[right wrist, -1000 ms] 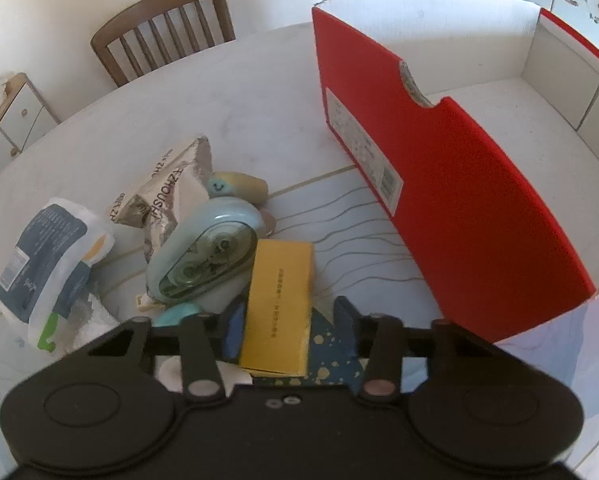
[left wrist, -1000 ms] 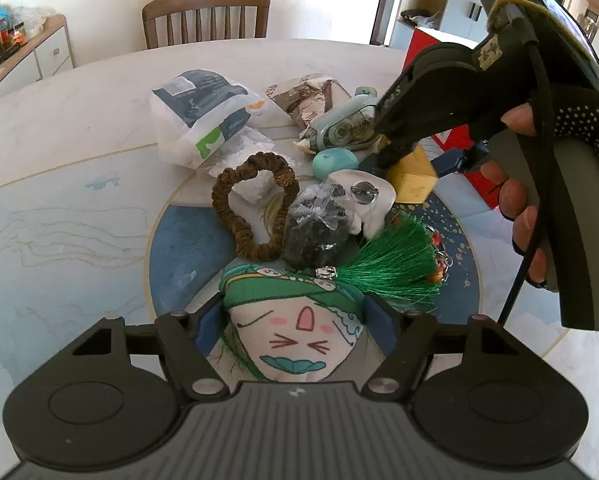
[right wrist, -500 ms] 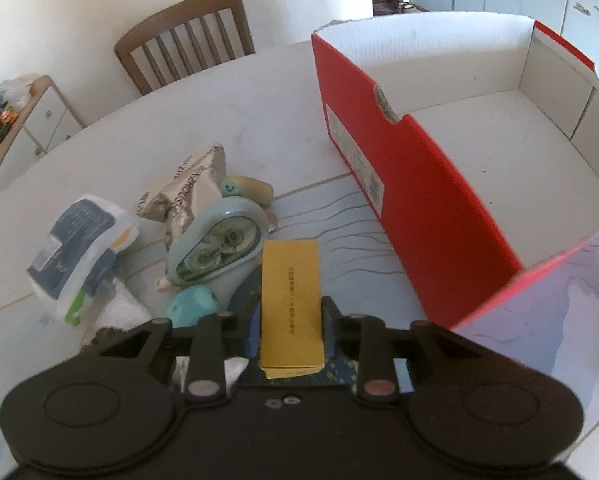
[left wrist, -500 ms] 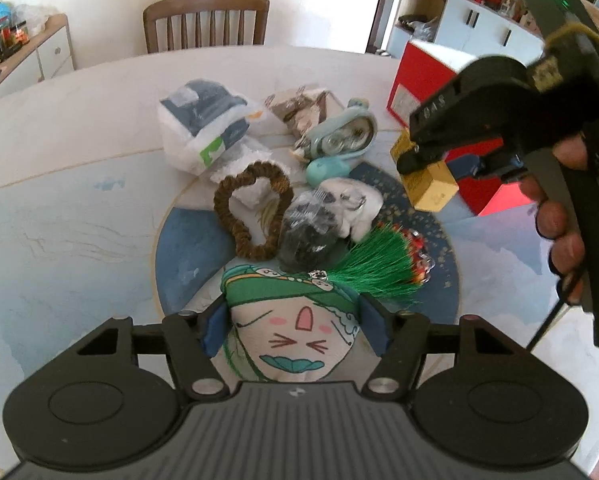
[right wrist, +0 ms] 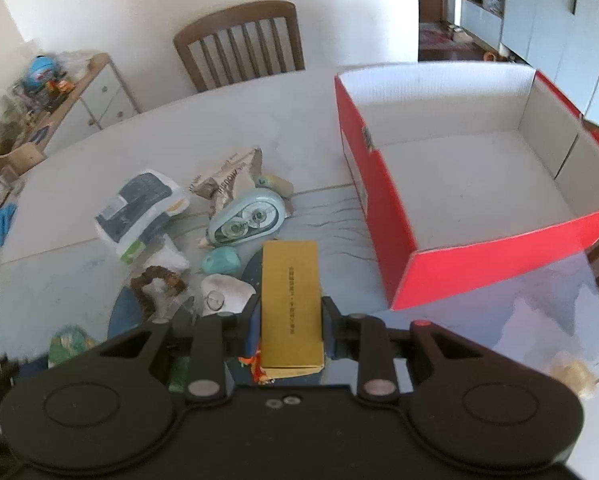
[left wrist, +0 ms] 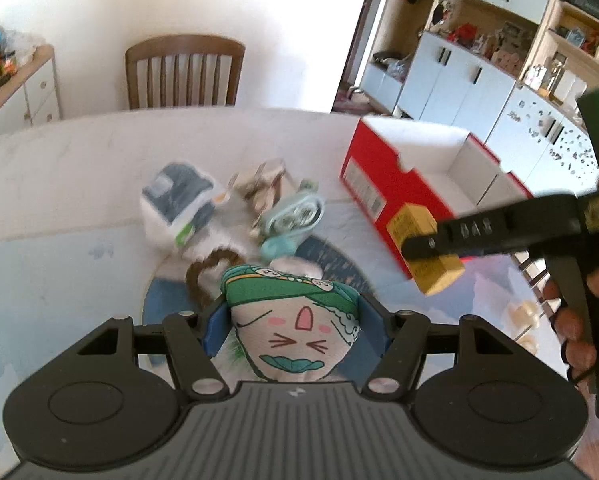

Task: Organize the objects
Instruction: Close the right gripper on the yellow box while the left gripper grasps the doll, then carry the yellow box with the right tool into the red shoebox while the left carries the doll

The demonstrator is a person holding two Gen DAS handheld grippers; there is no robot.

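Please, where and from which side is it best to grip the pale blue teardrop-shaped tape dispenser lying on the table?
Probably across the pale blue teardrop-shaped tape dispenser at its wide rounded body, coming from above. It lies flat on its broad side, so its two long curved edges offer opposite faces for fingers. Its narrow tip points toward the crumpled paper packet, which crowds that end.

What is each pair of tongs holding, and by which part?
The left tongs clamp a face-printed pouch by its two sides. The right tongs clamp a yellow box by its long sides, near the end towards the camera.
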